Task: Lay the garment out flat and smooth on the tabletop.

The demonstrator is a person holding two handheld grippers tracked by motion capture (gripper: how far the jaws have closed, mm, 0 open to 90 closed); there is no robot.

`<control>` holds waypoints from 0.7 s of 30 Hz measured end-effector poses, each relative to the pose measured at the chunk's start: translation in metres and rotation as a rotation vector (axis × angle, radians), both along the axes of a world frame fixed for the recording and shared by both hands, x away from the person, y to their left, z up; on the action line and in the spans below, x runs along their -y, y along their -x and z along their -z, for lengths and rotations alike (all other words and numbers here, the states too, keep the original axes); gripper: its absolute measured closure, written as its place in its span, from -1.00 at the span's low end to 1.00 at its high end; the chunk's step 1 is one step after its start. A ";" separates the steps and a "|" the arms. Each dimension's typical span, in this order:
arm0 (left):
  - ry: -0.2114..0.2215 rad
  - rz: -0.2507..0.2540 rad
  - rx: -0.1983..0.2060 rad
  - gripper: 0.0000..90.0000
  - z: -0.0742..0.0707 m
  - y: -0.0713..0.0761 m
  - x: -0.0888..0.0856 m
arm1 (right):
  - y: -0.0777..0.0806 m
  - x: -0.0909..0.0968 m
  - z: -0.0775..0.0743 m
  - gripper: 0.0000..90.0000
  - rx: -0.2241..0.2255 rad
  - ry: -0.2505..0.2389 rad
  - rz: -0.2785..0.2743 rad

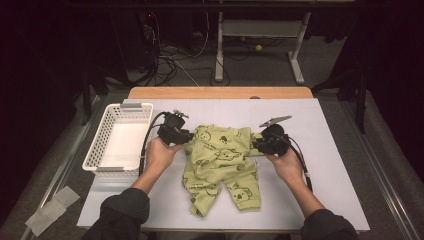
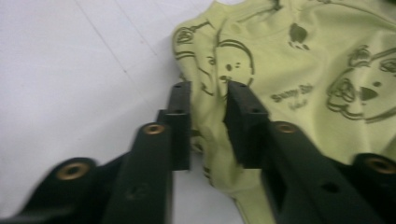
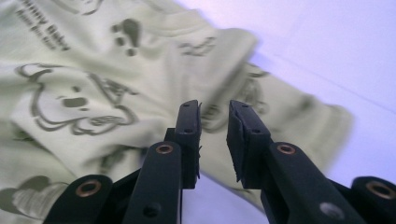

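Both hand-held grippers are at the garment: the left hand-held gripper (image 1: 184, 136) at its left shoulder, the right hand-held gripper (image 1: 261, 144) at its right sleeve.

Table (image 1: 330, 165): white-covered, wooden far edge showing. Carries all items.

Basket (image 1: 100, 142): white, slotted, at the table's left end, nothing visible inside.

Garment (image 1: 220, 160): a light green baby suit with bear prints, lying at mid-table, collar away from the person, legs toward them. Body rumpled, legs creased and not squared.

Left hand-held gripper, own view (image 2: 208, 100): jaws part-open, a raised fold of the shoulder cloth standing between them; the pads look close to the fold but I cannot tell that they pinch it.

Right hand-held gripper, own view (image 3: 213, 116): jaws part-open over the sleeve, gap visible, nothing gripped.

Progress, by judgement: early. The suit is laid out but neither folded nor in the basket; taking hold, folding and stowing all remain.

View differences: the high view gives the whole layout, the basket and the person's forearms, but hides the jaw gaps behind the gripper bodies. The gripper views settle the gaps and show small printed lettering on the chest, too blurred to read fully.
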State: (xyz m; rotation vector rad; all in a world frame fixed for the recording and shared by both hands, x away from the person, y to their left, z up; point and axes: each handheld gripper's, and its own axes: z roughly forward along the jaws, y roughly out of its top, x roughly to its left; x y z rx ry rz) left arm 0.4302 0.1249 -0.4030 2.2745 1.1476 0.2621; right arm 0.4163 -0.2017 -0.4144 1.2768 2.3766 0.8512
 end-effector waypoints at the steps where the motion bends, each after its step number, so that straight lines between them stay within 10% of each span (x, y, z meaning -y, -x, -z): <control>1: -0.011 0.015 0.008 0.26 -0.001 0.004 0.002 | 0.000 0.008 -0.002 0.62 0.003 -0.001 0.021; 10: -0.008 0.085 -0.010 0.07 0.009 0.039 0.005 | 0.001 0.030 0.001 0.45 -0.028 0.047 0.067; 21: -0.007 0.069 -0.073 0.07 0.037 0.038 0.003 | -0.018 0.018 0.023 0.48 -0.086 0.124 0.081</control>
